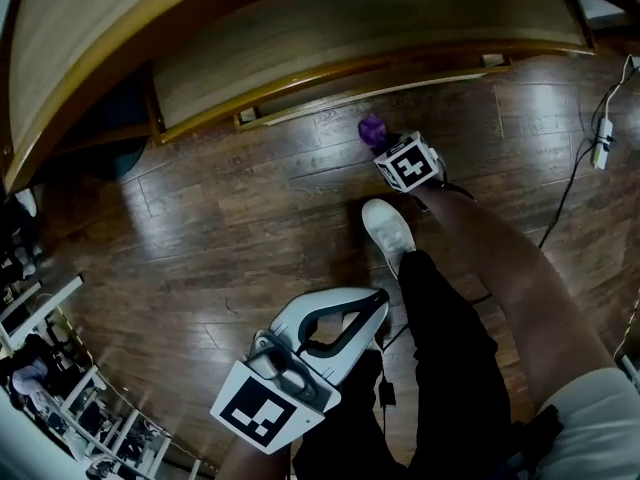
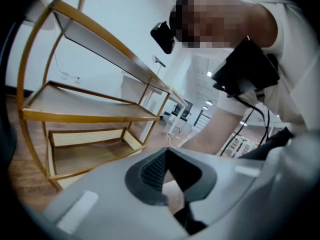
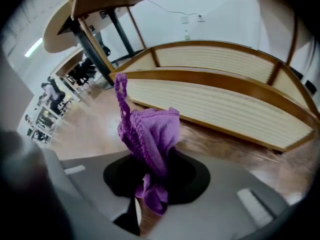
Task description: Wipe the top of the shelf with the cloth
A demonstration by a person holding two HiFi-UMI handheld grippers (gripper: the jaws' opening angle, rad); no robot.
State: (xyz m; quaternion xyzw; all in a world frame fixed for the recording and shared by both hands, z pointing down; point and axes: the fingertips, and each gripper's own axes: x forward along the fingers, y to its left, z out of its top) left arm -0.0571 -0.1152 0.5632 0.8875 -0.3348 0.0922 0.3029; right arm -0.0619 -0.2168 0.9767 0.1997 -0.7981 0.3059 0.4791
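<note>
1. Right gripper view: my right gripper [image 3: 152, 181] is clamped on the purple cloth [image 3: 150, 131]. The cloth bunches up out of the jaws toward 12 o'clock, and one thin edge strand stands higher at 11.
2. The cloth looks soft and nubbly with a knitted border. The pads around it are black and the gripper body is smooth matte grey.
3. Beyond the cloth, from 12 round to 4 o'clock, stands the shelf [image 3: 225, 99]. It has pale ribbed boards set in a curved, golden-tan frame.
4. In the head view the cloth pokes from my right gripper's tip at 1 o'clock. It hangs over the floor [image 1: 200, 248], near the shelf's lowest rail but apart from it, and well below the shelf's top.
5. My left gripper [image 1: 380, 303] sits at 6 o'clock with its jaws together at the tips and nothing between them. Its white shells, lined in black, close into a loop.
6. The floor is glossy dark wood plank. A white shoe [image 1: 388, 228] lies between my two grippers. A black cable [image 1: 575, 183] and a white power strip [image 1: 601, 143] lie at 3 o'clock.
</note>
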